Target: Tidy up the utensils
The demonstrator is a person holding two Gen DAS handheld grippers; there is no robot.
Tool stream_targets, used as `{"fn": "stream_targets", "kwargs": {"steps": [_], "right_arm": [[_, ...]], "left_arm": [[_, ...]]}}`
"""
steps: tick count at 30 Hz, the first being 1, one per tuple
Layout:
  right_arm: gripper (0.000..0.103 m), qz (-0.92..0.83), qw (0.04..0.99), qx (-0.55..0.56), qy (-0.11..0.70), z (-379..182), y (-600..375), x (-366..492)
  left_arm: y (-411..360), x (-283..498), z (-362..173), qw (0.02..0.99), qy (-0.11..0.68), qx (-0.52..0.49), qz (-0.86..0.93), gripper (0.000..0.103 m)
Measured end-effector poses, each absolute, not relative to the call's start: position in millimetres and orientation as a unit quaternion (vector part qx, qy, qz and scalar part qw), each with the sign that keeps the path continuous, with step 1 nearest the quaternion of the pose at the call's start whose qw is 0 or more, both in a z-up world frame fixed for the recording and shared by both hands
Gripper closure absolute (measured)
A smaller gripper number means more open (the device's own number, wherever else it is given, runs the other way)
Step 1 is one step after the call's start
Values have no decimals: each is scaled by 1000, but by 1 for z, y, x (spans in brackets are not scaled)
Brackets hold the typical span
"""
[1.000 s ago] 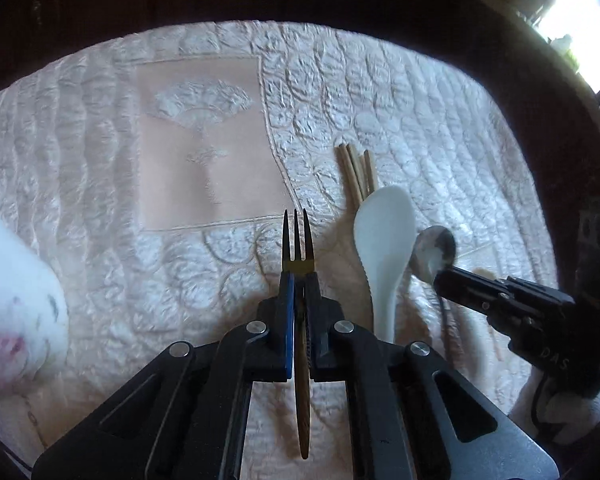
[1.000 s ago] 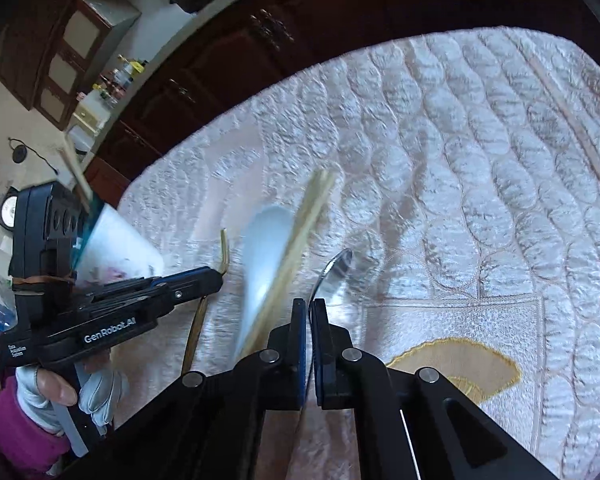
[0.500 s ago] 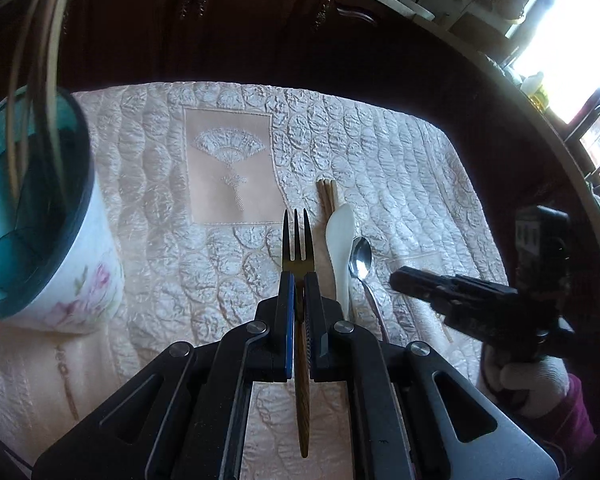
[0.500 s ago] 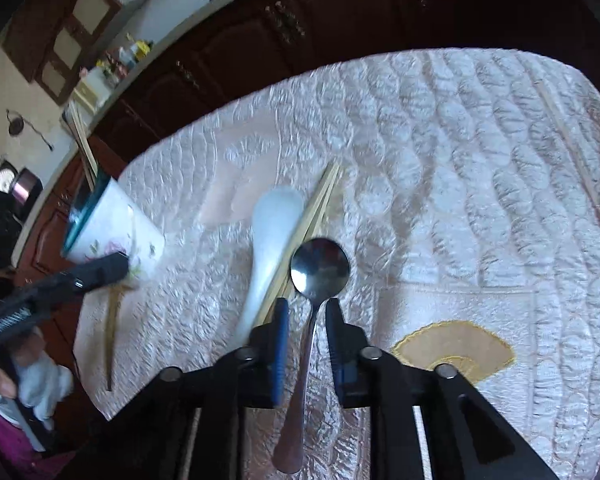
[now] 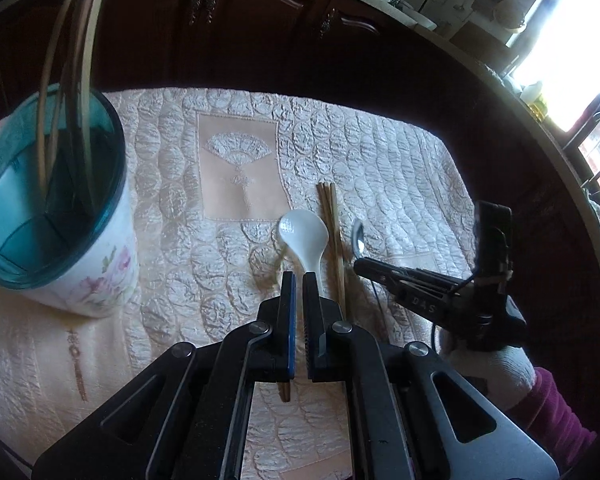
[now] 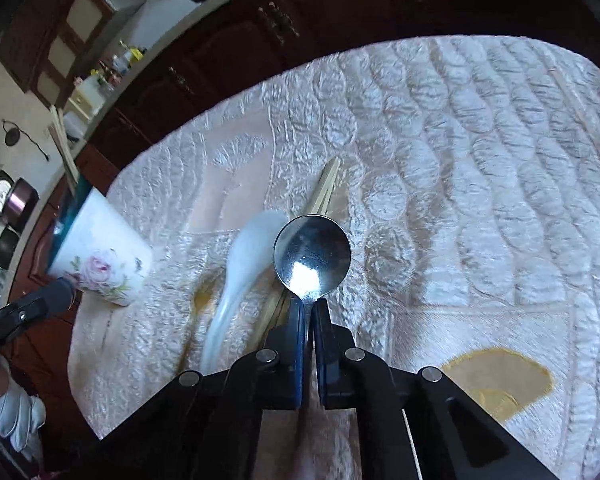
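Quilted pale-pink cloth (image 5: 380, 160) covers the tabletop, and its far edge ends against dark wooden cabinets. The landmark is a white floral cup (image 5: 100, 280) with a teal rim. It stands near the cloth's left edge and holds several long chopsticks (image 5: 80, 80).

To the right of the cup lies an open stretch of bare cloth, then a row of utensils. Nearest the cup is a gold fork (image 6: 200, 304), blurred. Next comes a white spoon (image 5: 306, 236), then loose chopsticks (image 5: 332, 232) just beside it.

Farthest from the cup, the right tool (image 6: 309, 308) is closing its jaws on the neck of the metal spoon (image 6: 312, 256), which is pinched between the pads. The bowl juts forward of the tips. Beyond it, away from the cup, the cloth is bare to its right edge.

The left tool (image 5: 299, 280) hangs over the white spoon's handle. Its jaws are drawn almost together, with nothing visible between them. A gloved hand (image 5: 488, 368) holds the right tool.
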State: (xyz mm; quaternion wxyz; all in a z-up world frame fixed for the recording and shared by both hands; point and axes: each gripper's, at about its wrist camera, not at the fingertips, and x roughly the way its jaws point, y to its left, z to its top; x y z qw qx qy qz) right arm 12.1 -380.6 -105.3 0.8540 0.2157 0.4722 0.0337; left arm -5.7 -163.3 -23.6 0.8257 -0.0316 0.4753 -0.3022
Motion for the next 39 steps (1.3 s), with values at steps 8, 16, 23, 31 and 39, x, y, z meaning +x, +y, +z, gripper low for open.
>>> {"fn": "stream_targets", "kwargs": {"steps": [8,16,23,31,39], "right_arm": [[98,48,862,244,441,-78,-391,-24],[98,45,857,264,440,-80,-402,-43],[98,49,856,269,438,-80,-402,-42],[98,59,865,262,425,-62,-395,-43],[98,86,877,244,405,-31,-375,-38]], "left_arm": [[-166,-4,-42,813,500,-26,-298,101],[-199,7,-90,794,543,25,-271,98],[-231,28,-104,801,539,48,-255,88],[-215,34,-96,805,529,14,-269,102],[-171,8,-45,812,495,-45,-306,102]]}}
